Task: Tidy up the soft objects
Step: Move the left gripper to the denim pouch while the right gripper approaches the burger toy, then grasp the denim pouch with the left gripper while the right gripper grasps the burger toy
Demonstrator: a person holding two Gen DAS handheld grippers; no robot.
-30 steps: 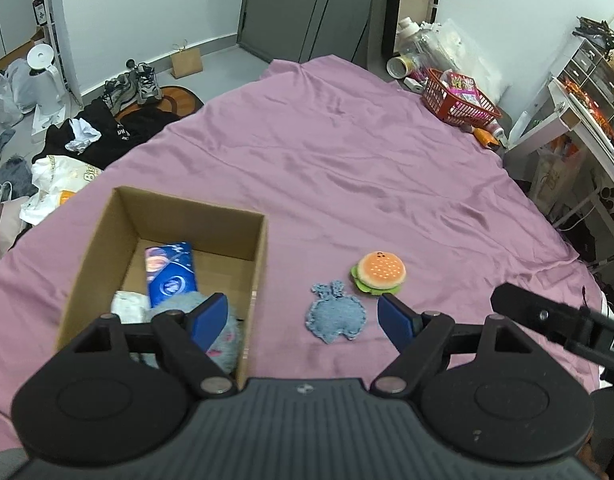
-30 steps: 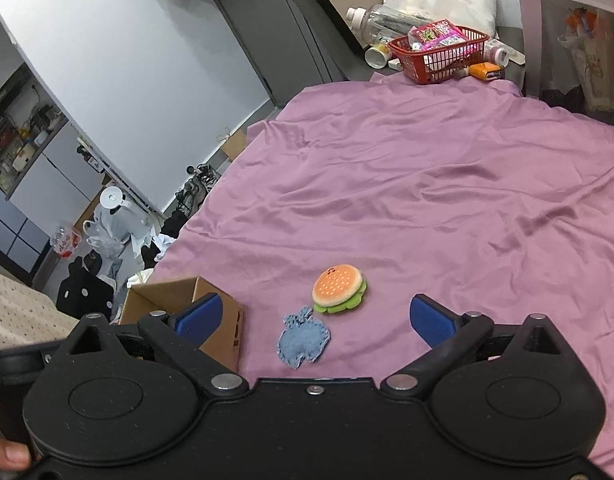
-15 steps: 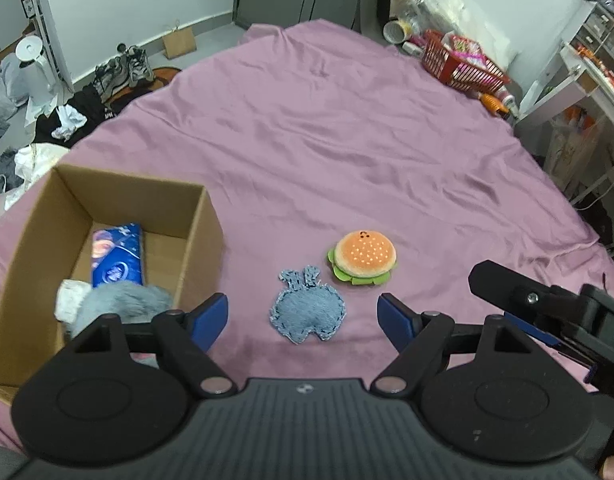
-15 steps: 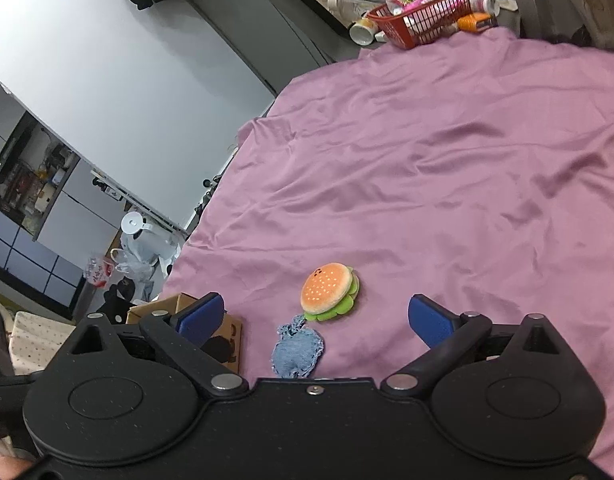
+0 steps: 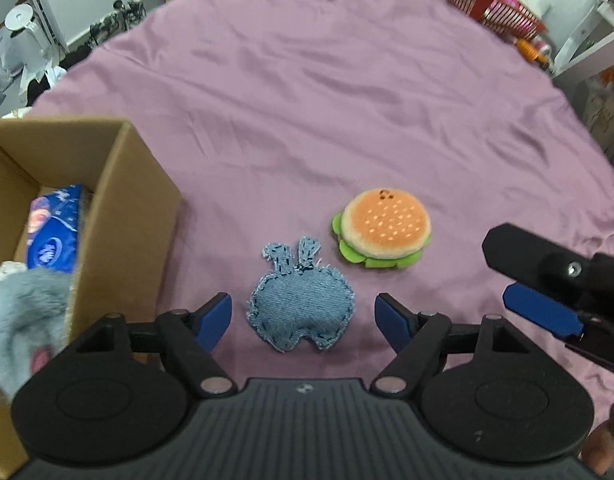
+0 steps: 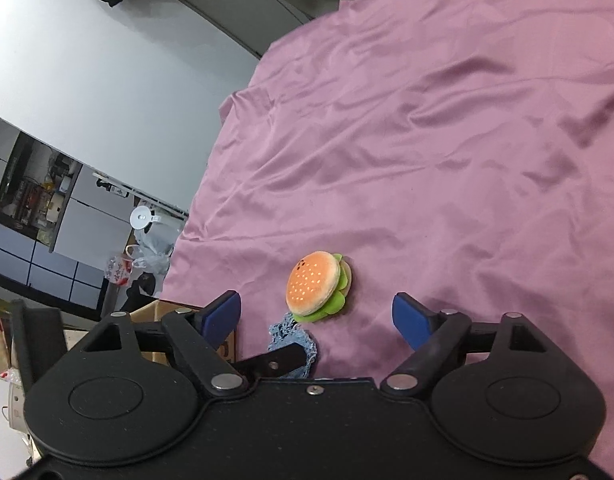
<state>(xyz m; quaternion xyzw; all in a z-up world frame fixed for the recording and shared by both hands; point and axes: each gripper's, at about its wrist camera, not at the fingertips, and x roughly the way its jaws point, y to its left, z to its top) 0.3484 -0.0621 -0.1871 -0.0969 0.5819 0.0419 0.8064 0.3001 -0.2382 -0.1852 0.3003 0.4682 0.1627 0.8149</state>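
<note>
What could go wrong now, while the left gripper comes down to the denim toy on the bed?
The denim toy lies flat on the purple sheet, so the open left gripper may pinch the sheet too. The right gripper is close beside it, near the burger toy; the two could bump. The box also stands near.

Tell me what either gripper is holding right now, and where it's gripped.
Nothing: both the left gripper and right gripper are open and empty.
</note>
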